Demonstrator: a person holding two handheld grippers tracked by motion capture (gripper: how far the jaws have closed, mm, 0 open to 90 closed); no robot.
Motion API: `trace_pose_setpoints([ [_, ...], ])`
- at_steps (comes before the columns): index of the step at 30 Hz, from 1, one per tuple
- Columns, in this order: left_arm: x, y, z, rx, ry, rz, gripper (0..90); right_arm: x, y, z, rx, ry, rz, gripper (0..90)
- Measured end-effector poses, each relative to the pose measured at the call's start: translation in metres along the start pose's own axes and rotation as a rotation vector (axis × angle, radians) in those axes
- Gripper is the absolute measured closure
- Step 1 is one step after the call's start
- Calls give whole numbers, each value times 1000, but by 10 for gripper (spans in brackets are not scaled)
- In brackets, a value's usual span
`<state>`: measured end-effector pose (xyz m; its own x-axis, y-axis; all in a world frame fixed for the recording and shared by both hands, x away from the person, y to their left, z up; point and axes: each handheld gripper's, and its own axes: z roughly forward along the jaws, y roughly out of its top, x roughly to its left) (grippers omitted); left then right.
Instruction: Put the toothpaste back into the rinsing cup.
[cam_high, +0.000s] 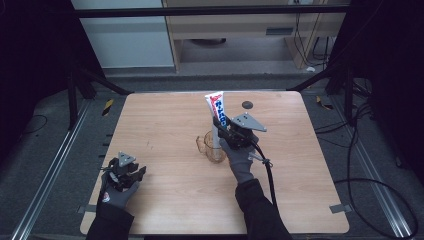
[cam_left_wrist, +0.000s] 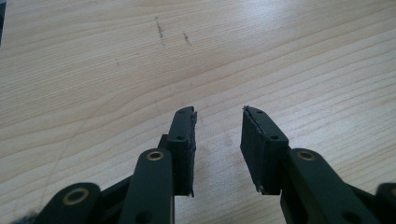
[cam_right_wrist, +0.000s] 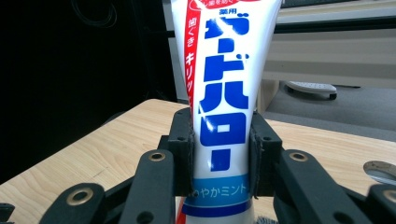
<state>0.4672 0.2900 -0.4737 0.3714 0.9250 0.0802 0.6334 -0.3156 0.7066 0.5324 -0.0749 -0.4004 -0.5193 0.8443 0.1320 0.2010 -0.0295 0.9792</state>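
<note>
The right tongs (cam_right_wrist: 219, 154) are clamped on a white toothpaste tube (cam_right_wrist: 224, 84), one black pad pressed to each side of its lower body, just above the light-blue band. The tube stands upright, long axis vertical, its flat crimped end at the top and its blue lettering running down the face toward the camera on the tongs. In the high view the right tongs (cam_high: 223, 131) hold the tube (cam_high: 217, 111) near the middle of the wooden surface (cam_high: 165, 125), with the tube's lower end going down into a clear glass cup (cam_high: 214, 147) that stands on the surface; whether the tube's end touches the cup's bottom cannot be told. A gloved hand grips the tongs from below, and a black cable trails back from them toward the near edge. A small dark round disc (cam_high: 247, 104) lies on the surface beyond the tube, toward the far edge.

The left tongs (cam_left_wrist: 218, 140) stand partly open with nothing between the pads, pointed down at bare wood. In the high view the left tongs (cam_high: 131, 175) sit low at the near left corner of the surface, well apart from the cup and the tube.
</note>
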Motion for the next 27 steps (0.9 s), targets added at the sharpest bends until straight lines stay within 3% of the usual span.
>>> trace_pose_setpoints([
  [18,0,0,0,-1,-1,-1,649,5,-13,7,11,19,-7,679],
  [27,0,0,0,0,0,1,649,7,-17,10,11,49,-39,679],
])
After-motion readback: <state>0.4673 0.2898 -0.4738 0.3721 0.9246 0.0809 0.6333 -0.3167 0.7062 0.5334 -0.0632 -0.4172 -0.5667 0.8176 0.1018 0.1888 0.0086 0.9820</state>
